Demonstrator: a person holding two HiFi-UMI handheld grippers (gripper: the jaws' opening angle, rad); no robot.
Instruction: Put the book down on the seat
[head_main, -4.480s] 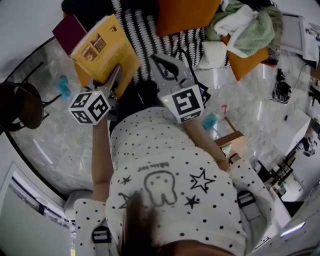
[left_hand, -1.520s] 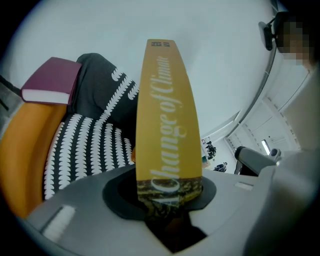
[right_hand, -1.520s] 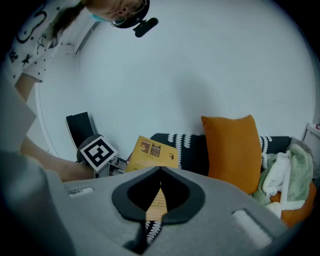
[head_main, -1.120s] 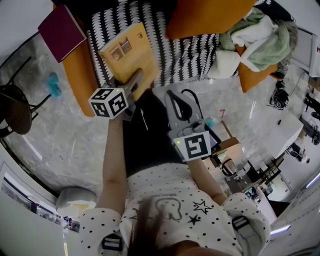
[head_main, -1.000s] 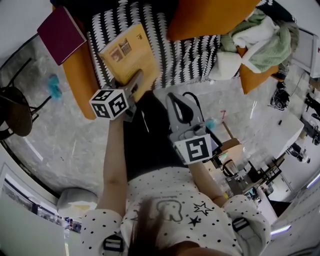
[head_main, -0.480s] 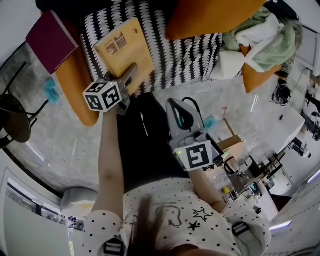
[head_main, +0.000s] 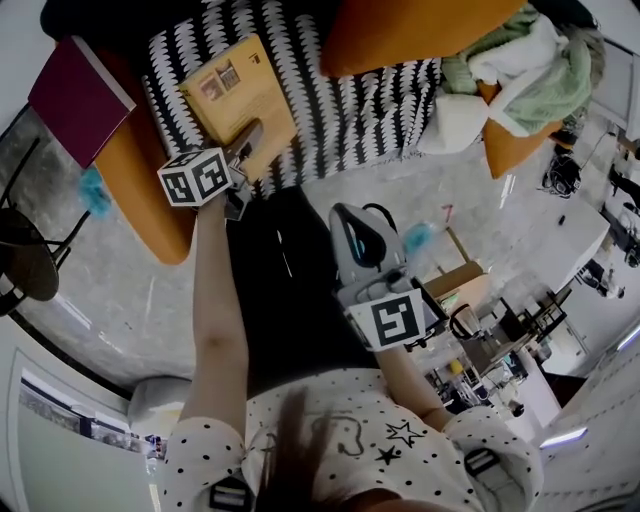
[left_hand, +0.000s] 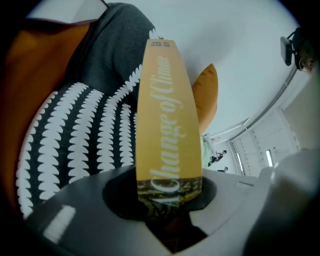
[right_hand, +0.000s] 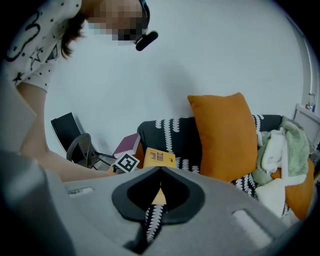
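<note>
The yellow book (head_main: 235, 100) lies cover-up low over the black-and-white patterned sofa seat (head_main: 350, 110); I cannot tell whether it rests on it. My left gripper (head_main: 247, 148) is shut on the book's near edge. In the left gripper view the book's spine (left_hand: 167, 110) rises straight out of the clamped left gripper (left_hand: 170, 200). My right gripper (head_main: 350, 213) hangs shut and empty above the person's lap, short of the sofa. The right gripper view looks past the shut right gripper (right_hand: 160, 171) at the book (right_hand: 159, 157) on the seat's front.
A maroon book (head_main: 80, 95) sits on the orange armrest (head_main: 140, 190) left of the seat. An orange cushion (head_main: 410, 30) leans at the back, with piled green and white clothes (head_main: 520, 70) to the right. A dark chair (head_main: 25, 260) and a cardboard box (head_main: 460, 285) stand on the floor.
The left gripper has carried the book down and a little to the left over the seat. The right gripper has drawn back toward the person, still shut.
</note>
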